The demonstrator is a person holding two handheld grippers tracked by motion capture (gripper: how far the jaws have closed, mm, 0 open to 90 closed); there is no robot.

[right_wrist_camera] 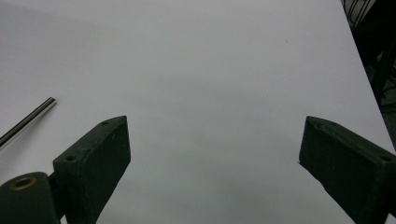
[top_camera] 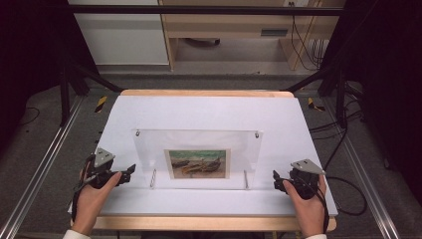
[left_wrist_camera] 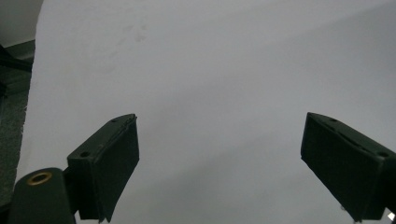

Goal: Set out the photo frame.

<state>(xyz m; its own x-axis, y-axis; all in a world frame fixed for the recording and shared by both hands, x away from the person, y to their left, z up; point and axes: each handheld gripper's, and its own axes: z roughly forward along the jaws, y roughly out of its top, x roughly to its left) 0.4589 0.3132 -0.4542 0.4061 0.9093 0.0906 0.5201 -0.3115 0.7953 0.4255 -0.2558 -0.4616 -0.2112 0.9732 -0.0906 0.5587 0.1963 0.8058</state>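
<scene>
High view: clear acrylic photo frame (top_camera: 197, 158) w/ a boat picture lies flat mid-table on white sheet (top_camera: 209, 112). Left gripper (top_camera: 130, 172) & right gripper (top_camera: 275, 179) flank it, near but apart; both spread wide, holding nothing.

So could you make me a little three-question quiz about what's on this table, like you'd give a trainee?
1. True or false: the left gripper is clamped on the clear acrylic photo frame.
2. What sits in the middle of the frame: A) a blank card, B) a painting print of boats, C) a mirror?
3. Fill in: both grippers' jaws stand ____ over the white table cover.

Key
1. False. It sits beside the frame's left edge, jaws apart, holding nothing.
2. B.
3. Open. The right gripper is likewise empty, beside the frame's right edge.
</scene>
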